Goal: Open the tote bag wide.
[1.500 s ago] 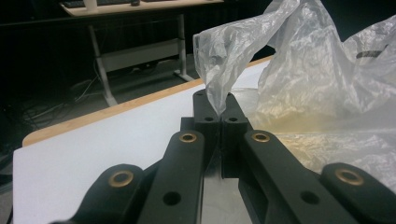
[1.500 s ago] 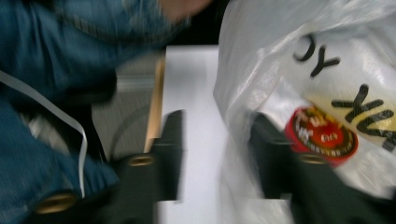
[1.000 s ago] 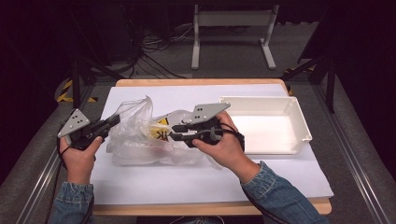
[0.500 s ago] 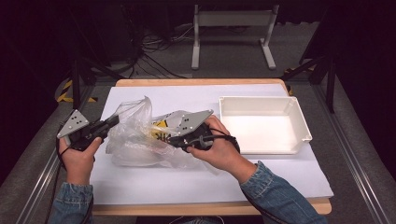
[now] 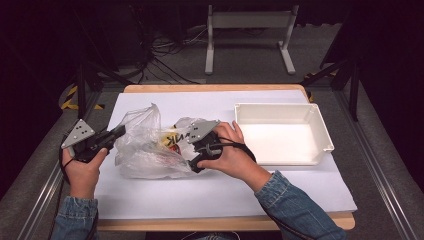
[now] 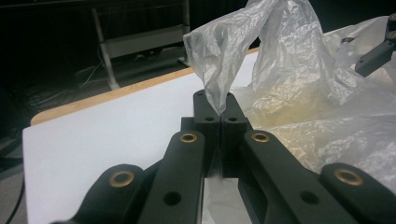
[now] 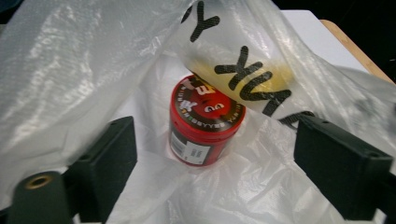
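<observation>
You are pinching the bag [image 6: 280, 70] with the left gripper [image 6: 219, 116]; the right gripper [image 7: 215, 154], jaws wide, is nearing the red tub [image 7: 205, 121] — keep centred.

The bag [image 5: 145, 145] is thin clear plastic, crinkly and a bit shiny, with black letters printed on it. The little tub [image 7: 205, 122] inside it is red plastic with a smooth, glossy lid and a paper-like label on its side. The left gripper [image 6: 219, 116] has matt black plastic fingers [image 6: 233, 123] with small brass-coloured metal rings in its arms. The right gripper [image 7: 212, 182] has the same dull black fingers [image 7: 343, 172]. The tray [image 5: 320, 127] is smooth white plastic. The bench [image 5: 210, 88] has a light wood edge, and a flat, matt white paper sheet [image 5: 220, 190] covers its top. The sleeve [image 5: 295, 205] is blue denim cloth.
</observation>
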A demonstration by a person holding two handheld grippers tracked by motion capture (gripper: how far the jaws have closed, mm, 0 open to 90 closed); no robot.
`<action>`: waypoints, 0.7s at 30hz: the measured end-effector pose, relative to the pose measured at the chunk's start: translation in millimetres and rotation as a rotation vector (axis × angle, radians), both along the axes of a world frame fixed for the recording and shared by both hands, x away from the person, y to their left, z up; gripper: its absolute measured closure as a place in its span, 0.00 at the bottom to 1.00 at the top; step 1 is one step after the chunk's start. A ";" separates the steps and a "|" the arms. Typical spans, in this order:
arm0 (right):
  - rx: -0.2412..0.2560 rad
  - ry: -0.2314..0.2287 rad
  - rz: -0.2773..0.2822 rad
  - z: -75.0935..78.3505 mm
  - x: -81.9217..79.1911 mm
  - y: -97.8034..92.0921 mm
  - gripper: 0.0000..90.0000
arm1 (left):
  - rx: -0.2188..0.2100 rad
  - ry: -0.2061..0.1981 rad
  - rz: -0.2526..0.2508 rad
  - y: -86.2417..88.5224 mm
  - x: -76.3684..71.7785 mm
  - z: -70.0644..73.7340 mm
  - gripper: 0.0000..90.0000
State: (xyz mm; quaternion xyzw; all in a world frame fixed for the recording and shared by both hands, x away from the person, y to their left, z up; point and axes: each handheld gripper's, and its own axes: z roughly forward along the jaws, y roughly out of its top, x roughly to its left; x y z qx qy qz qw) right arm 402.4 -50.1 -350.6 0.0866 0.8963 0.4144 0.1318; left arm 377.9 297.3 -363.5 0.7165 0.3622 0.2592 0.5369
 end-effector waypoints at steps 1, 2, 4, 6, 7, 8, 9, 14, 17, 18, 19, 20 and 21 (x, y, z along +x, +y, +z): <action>0.005 0.004 -0.004 -1.4 1.9 -0.8 0.14 | 0.003 0.003 0.004 1.1 0.0 -0.1 0.99; 0.006 0.005 -0.008 -2.5 3.5 -1.6 0.14 | 0.000 0.004 0.008 2.3 0.1 -0.6 0.99; 0.011 0.002 -0.018 -5.4 8.0 -3.8 0.13 | -0.002 0.008 0.016 4.7 0.4 -1.3 0.99; 0.032 0.012 -0.015 -8.3 11.9 -4.8 0.13 | -0.003 0.011 0.017 5.3 0.9 -2.0 0.99; 0.042 0.025 -0.014 -9.9 13.5 -4.8 0.13 | -0.003 0.017 0.022 6.3 2.2 -4.3 0.99; 0.042 0.025 -0.014 -9.9 13.5 -4.8 0.13 | -0.003 0.017 0.022 6.3 2.2 -4.3 0.99; 0.052 0.035 -0.009 -13.9 16.3 -3.8 0.13 | -0.001 0.028 0.027 7.9 4.1 -7.3 0.99; 0.047 0.044 -0.005 -20.6 18.8 -1.2 0.13 | -0.004 0.055 0.041 12.9 7.9 -14.5 0.99; 0.048 0.048 -0.003 -24.4 21.4 0.3 0.13 | -0.004 0.069 0.048 16.1 9.9 -18.7 0.99; 0.049 0.052 0.000 -25.6 22.2 0.8 0.14 | -0.004 0.077 0.050 17.3 10.7 -20.5 0.99; 0.052 0.054 0.002 -27.3 23.1 1.6 0.14 | -0.004 0.082 0.053 19.0 11.8 -22.6 0.99; 0.054 0.063 0.006 -29.6 23.4 2.7 0.14 | -0.004 0.089 0.057 20.0 12.4 -24.0 0.99; 0.056 0.068 0.009 -31.0 23.5 3.4 0.15 | -0.006 0.093 0.061 20.9 13.1 -25.5 0.99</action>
